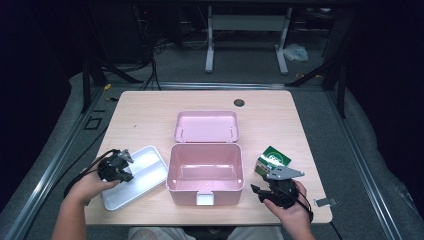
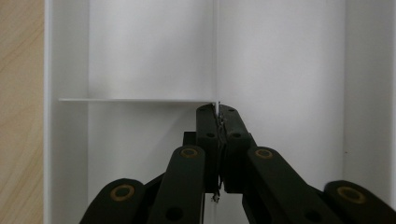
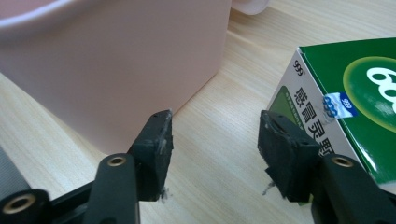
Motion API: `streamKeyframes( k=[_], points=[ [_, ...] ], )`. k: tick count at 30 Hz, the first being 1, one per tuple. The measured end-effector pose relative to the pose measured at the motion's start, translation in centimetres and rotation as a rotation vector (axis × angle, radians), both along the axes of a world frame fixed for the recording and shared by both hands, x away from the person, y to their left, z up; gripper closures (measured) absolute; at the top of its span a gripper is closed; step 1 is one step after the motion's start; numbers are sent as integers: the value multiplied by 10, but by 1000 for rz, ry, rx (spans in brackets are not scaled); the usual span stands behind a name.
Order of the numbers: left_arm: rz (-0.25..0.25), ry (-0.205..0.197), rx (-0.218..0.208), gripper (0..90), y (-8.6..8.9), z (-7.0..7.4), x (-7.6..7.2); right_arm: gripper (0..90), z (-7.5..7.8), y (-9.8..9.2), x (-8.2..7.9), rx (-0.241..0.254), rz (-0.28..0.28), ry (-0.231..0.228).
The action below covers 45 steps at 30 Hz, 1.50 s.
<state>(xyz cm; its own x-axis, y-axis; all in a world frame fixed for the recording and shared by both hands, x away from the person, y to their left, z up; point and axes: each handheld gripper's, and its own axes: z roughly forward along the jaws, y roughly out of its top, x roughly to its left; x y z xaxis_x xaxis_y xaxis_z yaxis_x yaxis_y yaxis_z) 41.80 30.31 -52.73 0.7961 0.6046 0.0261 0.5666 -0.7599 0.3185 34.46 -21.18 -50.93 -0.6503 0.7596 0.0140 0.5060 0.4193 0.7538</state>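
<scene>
We observed a light wood-grain table (image 1: 150, 107) with rounded corners and a dark round cable port (image 1: 239, 103) near its far edge. The table stood on grey carpeted floor (image 1: 320, 107), bordered by metal rails (image 1: 45, 172) running along both sides. Beyond the far edge we noted the white legs of a second desk frame (image 1: 210, 42), a bundle of dark cables (image 1: 150, 55) on the floor to the left, and a crumpled pale bag (image 1: 296, 51) to the right. Black curtains enclosed the space on the left and right. Lighting fell evenly on the tabletop, while the surroundings remained dim.
</scene>
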Motion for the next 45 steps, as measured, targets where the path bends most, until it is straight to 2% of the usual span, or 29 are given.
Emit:
streamKeyframes(
  k=[7,10,13,15,18,20,24,32,34,35,37,41,45],
  points=[
    [22,-58,-5,629,0,6,-6,355,16,2,13,-58,44,65],
    [11,-112,-18,559,1,11,-9,310,25,2,22,-87,48,92],
    [17,-119,-33,500,-1,15,-12,269,33,0,31,-113,57,120],
    [11,-124,-21,458,-3,16,-13,245,37,-1,36,-123,56,135],
    [2,-137,26,419,-8,21,-14,191,43,-3,45,-160,54,148],
    [2,-138,23,388,-9,26,-15,164,46,-4,50,-178,49,159],
    [-3,-134,22,378,-11,32,-18,134,52,-6,62,-219,41,183],
    [-11,-124,16,378,-13,33,-20,113,52,-13,85,-291,30,253],
    [-10,-121,12,378,-12,33,-20,135,52,-15,91,-302,29,268],
    [-10,-123,10,379,-12,33,-20,171,51,-16,94,-302,43,285],
    [-10,-121,10,379,-11,33,-20,178,49,-18,99,-298,62,326],
    [-13,-116,2,380,-10,32,-21,143,47,-18,109,-355,60,326],
    [-12,-118,-8,382,-9,33,-22,136,47,-17,116,-374,68,327]
  ],
)
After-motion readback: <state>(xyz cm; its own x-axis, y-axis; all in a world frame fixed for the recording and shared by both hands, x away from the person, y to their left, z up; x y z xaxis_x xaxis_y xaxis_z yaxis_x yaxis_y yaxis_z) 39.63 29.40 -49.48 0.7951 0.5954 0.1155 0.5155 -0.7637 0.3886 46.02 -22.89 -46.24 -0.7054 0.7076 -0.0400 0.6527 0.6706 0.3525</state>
